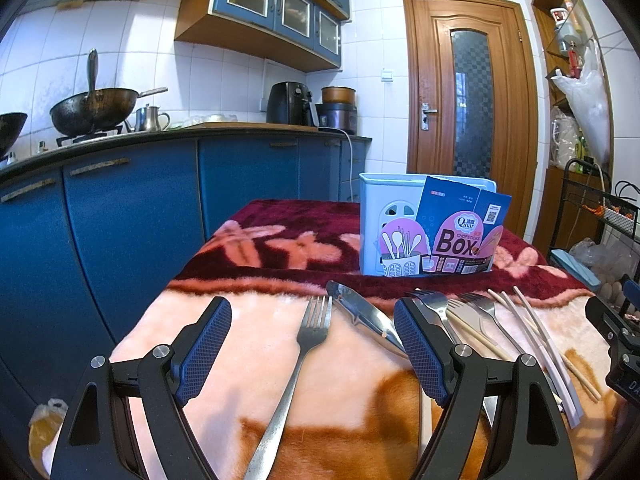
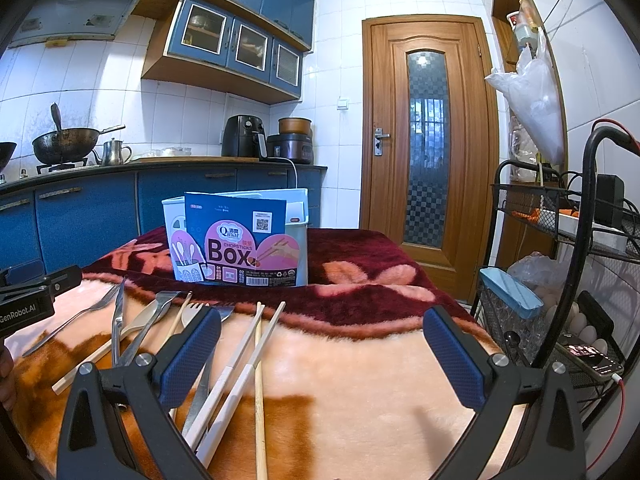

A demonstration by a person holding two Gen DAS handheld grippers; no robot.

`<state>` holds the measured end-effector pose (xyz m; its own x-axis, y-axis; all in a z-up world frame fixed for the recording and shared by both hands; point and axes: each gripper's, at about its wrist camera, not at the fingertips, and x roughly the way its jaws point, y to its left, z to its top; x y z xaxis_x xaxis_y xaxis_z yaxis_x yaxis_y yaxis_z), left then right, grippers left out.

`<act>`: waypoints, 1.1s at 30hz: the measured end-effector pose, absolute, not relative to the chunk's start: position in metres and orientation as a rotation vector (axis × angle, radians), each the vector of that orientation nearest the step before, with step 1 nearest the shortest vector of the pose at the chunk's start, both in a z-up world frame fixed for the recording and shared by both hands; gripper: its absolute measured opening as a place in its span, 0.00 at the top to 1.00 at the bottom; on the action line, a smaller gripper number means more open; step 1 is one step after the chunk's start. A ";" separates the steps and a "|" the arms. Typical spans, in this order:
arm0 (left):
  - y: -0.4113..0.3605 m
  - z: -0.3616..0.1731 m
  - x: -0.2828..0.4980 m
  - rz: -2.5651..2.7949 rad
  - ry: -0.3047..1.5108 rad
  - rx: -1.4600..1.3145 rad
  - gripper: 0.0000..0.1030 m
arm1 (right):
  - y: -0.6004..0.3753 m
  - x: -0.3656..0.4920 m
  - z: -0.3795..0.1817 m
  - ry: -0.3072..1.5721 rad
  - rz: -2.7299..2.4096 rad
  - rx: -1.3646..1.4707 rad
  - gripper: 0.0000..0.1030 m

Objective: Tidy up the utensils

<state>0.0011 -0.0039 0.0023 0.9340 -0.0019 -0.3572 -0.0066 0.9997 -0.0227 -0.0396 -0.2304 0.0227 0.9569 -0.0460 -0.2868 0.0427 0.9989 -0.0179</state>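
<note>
The left gripper (image 1: 312,356) was spread wide above the blanket-covered table (image 1: 352,380), a lone fork (image 1: 298,364) lying loose between its fingers and a knife (image 1: 362,316) just right of it, its handle hidden behind the right-hand finger. Further right lay the other forks (image 1: 460,312) and the chopsticks (image 1: 536,344) in an overlapping heap (how many, I could not tell), near ends cut off. The right gripper (image 2: 322,354) also gaped empty beside the heap, and the pale-blue chopstick box (image 2: 298,236) stood upright farther back, its inside hidden by a label card (image 2: 236,240).
</note>
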 end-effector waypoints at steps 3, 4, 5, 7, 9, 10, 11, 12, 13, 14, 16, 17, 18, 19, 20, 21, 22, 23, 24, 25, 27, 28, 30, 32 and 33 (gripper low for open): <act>-0.003 0.003 0.002 0.005 0.366 -0.025 0.18 | -0.230 -0.040 0.023 0.291 -0.050 -0.007 0.00; -0.003 0.003 0.003 0.007 0.368 -0.025 0.18 | -0.230 -0.041 0.023 0.286 -0.051 -0.004 0.00; -0.003 0.004 0.003 0.007 0.371 -0.026 0.18 | -0.231 -0.042 0.022 0.283 -0.050 -0.001 0.00; 0.001 0.006 -0.001 0.007 0.372 -0.032 0.18 | -0.231 -0.041 0.023 0.288 -0.049 0.000 0.00; 0.003 0.007 0.000 0.005 0.379 -0.043 0.18 | -0.233 -0.038 0.023 0.313 -0.044 0.001 0.00; 0.005 0.007 0.000 -0.001 0.385 -0.048 0.18 | -0.234 -0.037 0.024 0.327 -0.041 0.001 0.00; 0.006 0.008 0.001 -0.012 0.398 -0.058 0.18 | -0.235 -0.035 0.025 0.341 -0.037 0.001 0.00; 0.007 0.008 0.002 -0.020 0.409 -0.065 0.18 | -0.233 -0.035 0.025 0.351 -0.033 0.000 0.00; 0.008 0.008 0.003 -0.026 0.420 -0.069 0.18 | -0.235 -0.033 0.026 0.374 -0.022 0.003 0.00; 0.009 0.010 0.004 -0.030 0.432 -0.068 0.18 | -0.236 -0.031 0.026 0.397 -0.013 0.006 0.00; 0.009 0.012 0.005 -0.033 0.450 -0.052 0.18 | -0.236 -0.026 0.027 0.445 0.003 0.011 0.00; 0.009 0.015 0.006 -0.037 0.461 -0.039 0.18 | -0.237 -0.022 0.029 0.482 0.018 0.013 0.00; 0.010 0.017 0.007 -0.044 0.477 -0.027 0.18 | -0.237 -0.020 0.030 0.502 0.026 0.011 0.00; 0.010 0.019 0.008 -0.050 0.490 -0.021 0.18 | -0.237 -0.019 0.032 0.522 0.035 0.006 0.00; 0.011 0.022 0.011 -0.058 0.515 -0.014 0.18 | -0.236 -0.017 0.035 0.541 0.042 -0.002 0.00; 0.011 0.023 0.012 -0.066 0.530 -0.011 0.18 | -0.235 -0.016 0.037 0.552 0.047 -0.008 0.00; 0.012 0.026 0.015 -0.079 0.556 -0.002 0.18 | -0.234 -0.015 0.040 0.568 0.055 -0.015 0.00; 0.012 0.027 0.017 -0.089 0.573 0.009 0.18 | -0.233 -0.012 0.043 0.591 0.068 -0.022 0.00; 0.012 0.028 0.019 -0.093 0.586 0.018 0.18 | -0.231 -0.010 0.045 0.604 0.075 -0.026 0.00; 0.012 0.029 0.021 -0.097 0.603 0.031 0.18 | -0.231 -0.008 0.047 0.623 0.085 -0.031 0.00; 0.013 0.029 0.027 -0.105 0.650 0.048 0.18 | -0.230 -0.002 0.051 0.657 0.098 -0.037 0.00; 0.015 0.028 0.030 -0.106 0.683 0.050 0.18 | -0.230 0.001 0.052 0.684 0.105 -0.041 0.01; 0.021 0.024 0.038 -0.099 0.753 0.050 0.18 | -0.231 0.010 0.052 0.742 0.114 -0.048 0.05; 0.028 0.021 0.044 -0.082 0.807 0.047 0.18 | -0.232 0.020 0.050 0.824 0.124 -0.054 0.12; 0.031 0.020 0.048 -0.074 0.831 0.045 0.18 | -0.233 0.024 0.048 0.850 0.130 -0.048 0.13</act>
